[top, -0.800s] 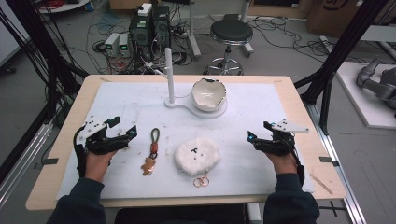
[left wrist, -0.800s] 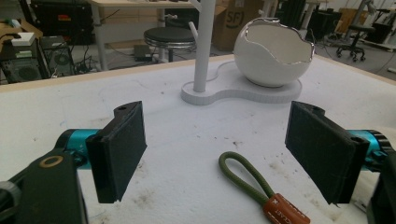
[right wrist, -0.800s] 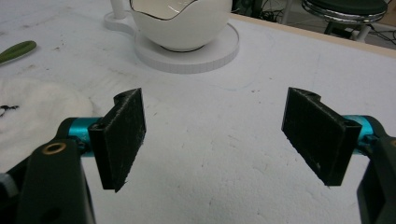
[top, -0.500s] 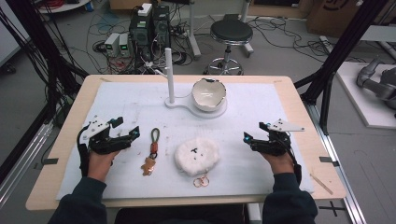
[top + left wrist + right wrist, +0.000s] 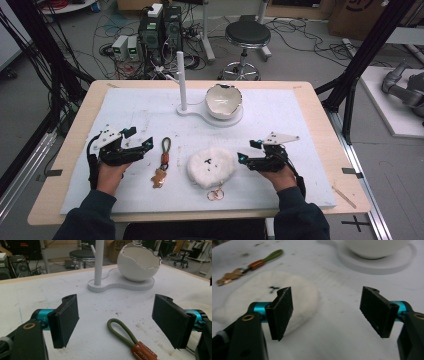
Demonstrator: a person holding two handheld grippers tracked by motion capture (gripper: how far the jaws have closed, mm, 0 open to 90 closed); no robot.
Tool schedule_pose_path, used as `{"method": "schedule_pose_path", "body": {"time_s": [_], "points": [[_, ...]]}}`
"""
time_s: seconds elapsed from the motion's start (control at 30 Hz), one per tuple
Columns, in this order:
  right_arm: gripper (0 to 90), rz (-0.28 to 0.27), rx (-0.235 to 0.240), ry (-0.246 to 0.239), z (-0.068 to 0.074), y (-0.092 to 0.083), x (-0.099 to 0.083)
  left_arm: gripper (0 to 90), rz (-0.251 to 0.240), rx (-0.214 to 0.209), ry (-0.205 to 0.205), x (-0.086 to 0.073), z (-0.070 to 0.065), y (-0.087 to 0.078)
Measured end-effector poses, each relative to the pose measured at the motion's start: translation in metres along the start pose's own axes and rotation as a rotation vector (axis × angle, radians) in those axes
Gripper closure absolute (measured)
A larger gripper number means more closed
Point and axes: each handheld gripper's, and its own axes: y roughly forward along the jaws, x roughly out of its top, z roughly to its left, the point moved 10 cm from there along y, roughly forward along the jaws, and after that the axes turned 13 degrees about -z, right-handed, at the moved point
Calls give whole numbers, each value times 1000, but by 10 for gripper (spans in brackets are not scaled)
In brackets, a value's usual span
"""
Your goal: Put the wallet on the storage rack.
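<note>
At the mat's (image 5: 130, 107) near edge, my left gripper (image 5: 136, 142) and right gripper (image 5: 247, 152) hang with jaws apart and empty beside the keychain (image 5: 162, 162) and plush (image 5: 210, 166), both likely light and limp: best pinched at loop and fluffy edge.

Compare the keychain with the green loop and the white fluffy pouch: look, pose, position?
The keychain is thin: a green cord loop, brown leather tab, gold charm, stretched straight. The fluffy pouch is a broad, rounded white mound with a small black mark. The keychain lies nearer the left tongs, the pouch nearer the right tongs. Both lie flat on the white mat, ungripped.
</note>
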Motion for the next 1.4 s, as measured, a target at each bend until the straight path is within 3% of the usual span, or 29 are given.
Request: {"method": "schedule_pose_path", "body": {"time_s": [0.2,0.27,0.4,0.53,0.63,0.7,0.73,0.77,0.87,0.93,1.07,1.17,1.33,1.4], "points": [[295,56,98,15,27,22,-8,215,-2,-11,-14,-1,-2,0],[295,76,106,17,31,28,-11,215,4,-18,-13,-2,-3,2],[295,177,94,-4,31,38,-27,222,19,-38,-12,-5,-8,6],[316,250,120,-7,37,43,-39,237,23,-51,-18,-7,-11,8],[459,269,138,2,39,40,-39,251,23,-72,-32,-7,-16,9],[644,272,157,18,41,38,-38,266,26,-88,-33,-7,-21,11],[739,256,168,-4,41,37,-35,271,30,-101,-35,-8,-23,12],[757,243,168,-28,40,36,-33,275,33,-115,-39,-8,-27,13],[773,180,177,-96,42,32,-23,311,42,-173,-61,-10,-40,16],[774,116,199,-152,46,29,-12,315,74,-235,-80,-15,-54,19],[773,42,213,-218,50,25,0,326,127,-332,-74,-25,-79,25],[773,25,220,-230,52,24,2,324,146,-361,-98,-29,-93,32],[773,-44,235,-241,56,20,13,328,209,-472,-116,-40,-121,38],[772,-60,247,-243,59,20,16,443,234,-516,-89,-46,-131,38]]}}
